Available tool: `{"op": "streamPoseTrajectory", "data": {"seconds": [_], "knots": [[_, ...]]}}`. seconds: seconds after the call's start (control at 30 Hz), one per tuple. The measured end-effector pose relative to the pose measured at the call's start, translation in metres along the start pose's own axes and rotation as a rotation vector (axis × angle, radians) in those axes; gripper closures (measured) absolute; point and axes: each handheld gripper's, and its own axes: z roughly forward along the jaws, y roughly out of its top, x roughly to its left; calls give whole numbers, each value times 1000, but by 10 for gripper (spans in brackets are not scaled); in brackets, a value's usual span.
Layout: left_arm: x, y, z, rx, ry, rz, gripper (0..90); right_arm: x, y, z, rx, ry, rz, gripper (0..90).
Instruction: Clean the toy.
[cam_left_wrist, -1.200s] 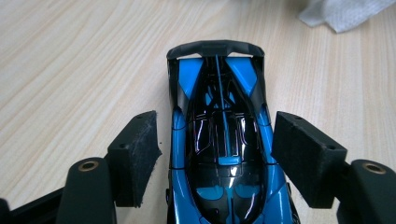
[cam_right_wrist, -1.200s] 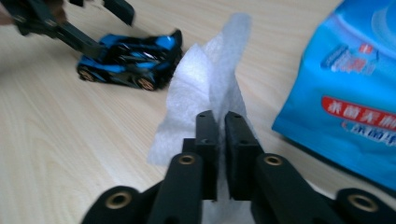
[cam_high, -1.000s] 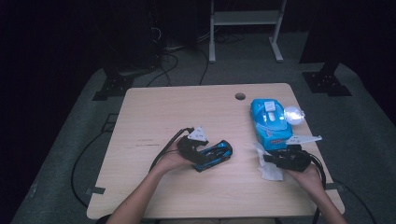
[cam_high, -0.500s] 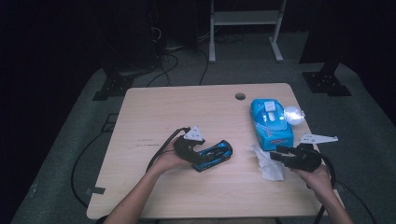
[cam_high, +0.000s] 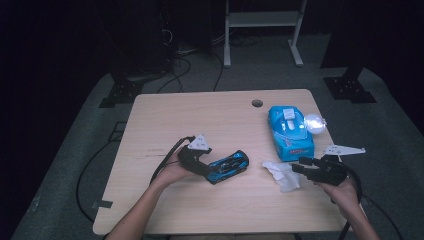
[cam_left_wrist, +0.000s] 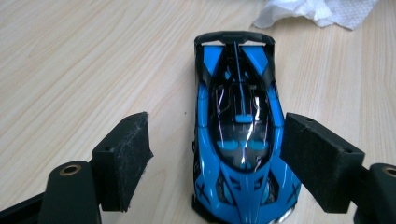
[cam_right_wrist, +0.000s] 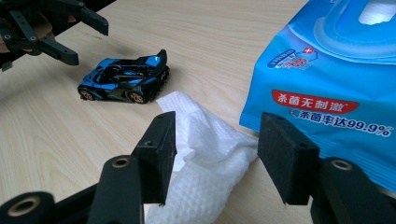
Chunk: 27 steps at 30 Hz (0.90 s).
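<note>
A blue and black toy car (cam_high: 227, 167) stands on the wooden table (cam_high: 200, 115). My left gripper (cam_high: 212, 166) is at its rear, open, and its jaws have just been opening. The car (cam_left_wrist: 238, 135) sits between the pads (cam_left_wrist: 123, 158) with a gap on the left side. A crumpled white wipe (cam_high: 282, 175) lies right of the car. My right gripper (cam_high: 300, 167) points at it, open, its jaws having just opened further. The wipe (cam_right_wrist: 210, 154) lies loose on the table between and beyond the right gripper's (cam_right_wrist: 215, 126) pads. The car (cam_right_wrist: 123, 79) and left gripper (cam_right_wrist: 79, 39) show farther off.
A blue pack of wet wipes (cam_high: 290, 130) lies at the table's right, just behind the wipe, and the pack (cam_right_wrist: 336, 70) is close to my right jaw. A clear round object (cam_high: 315, 121) sits beside the pack. A cable hole (cam_high: 257, 103) is near the far edge.
The right gripper has drawn back to the right off the wipe with its jaws wider. The left gripper has slid slightly back from the car, jaws wider. Car and wipe stay put.
</note>
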Motion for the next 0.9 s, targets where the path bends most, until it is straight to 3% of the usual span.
{"op": "streamPoseTrajectory", "data": {"seconds": [0.9], "knots": [[4,-38,-34,-11,67,-62,202,-4,-8,-4,-16,-20,19,413]]}}
